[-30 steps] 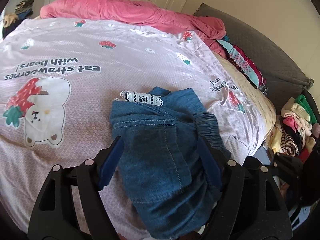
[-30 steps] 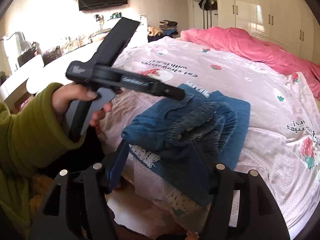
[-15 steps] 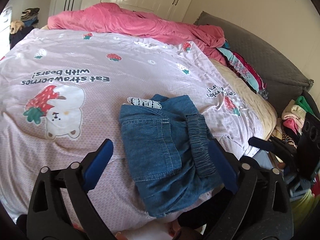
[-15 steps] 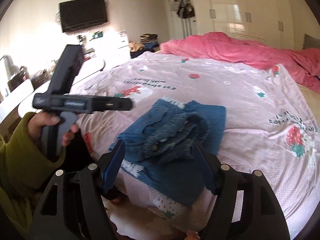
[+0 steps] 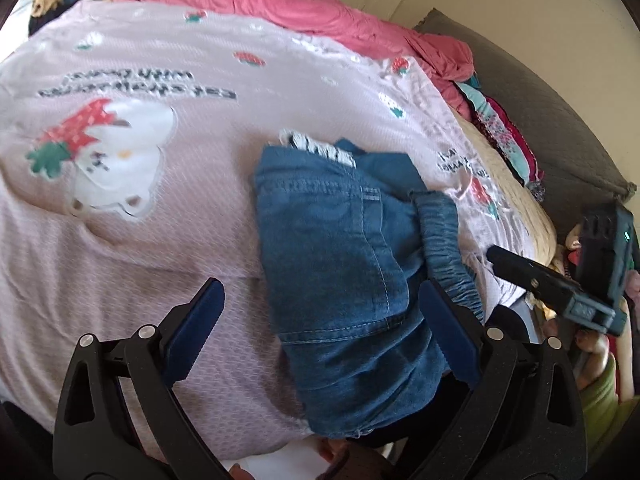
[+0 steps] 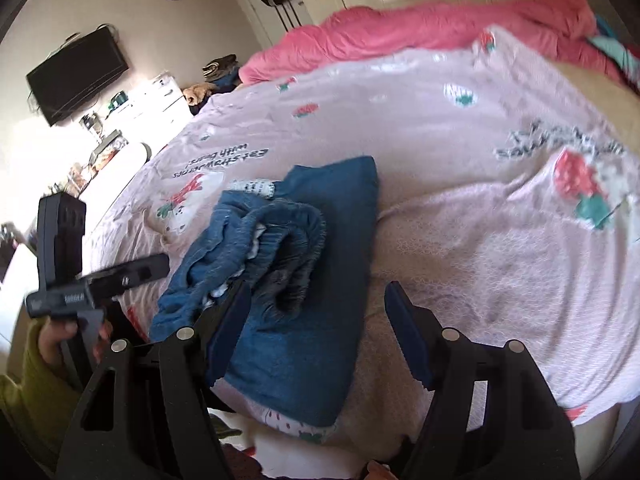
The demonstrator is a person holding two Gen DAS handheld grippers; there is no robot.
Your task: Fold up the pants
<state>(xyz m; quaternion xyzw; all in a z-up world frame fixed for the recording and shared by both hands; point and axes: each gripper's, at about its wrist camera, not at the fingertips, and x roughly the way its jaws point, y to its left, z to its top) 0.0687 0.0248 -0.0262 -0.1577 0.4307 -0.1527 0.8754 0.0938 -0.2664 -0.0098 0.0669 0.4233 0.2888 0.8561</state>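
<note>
Folded denim pants (image 6: 304, 264) on pink bedspread (image 6: 480, 208), jaws apart.

Bedspread (image 5: 120, 240) lettering at 11 o'clock blurred, unreadable, jeans (image 5: 344, 280) near edge hidden behind gripper frame at 6, clothes pile (image 5: 636, 280) cut off at 3.

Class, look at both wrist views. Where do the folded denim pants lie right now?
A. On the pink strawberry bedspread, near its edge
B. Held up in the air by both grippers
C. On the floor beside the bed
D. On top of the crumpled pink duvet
A: the denim pants rest folded on the bedspread near its edge, with neither gripper's fingers pressing on them.
</note>
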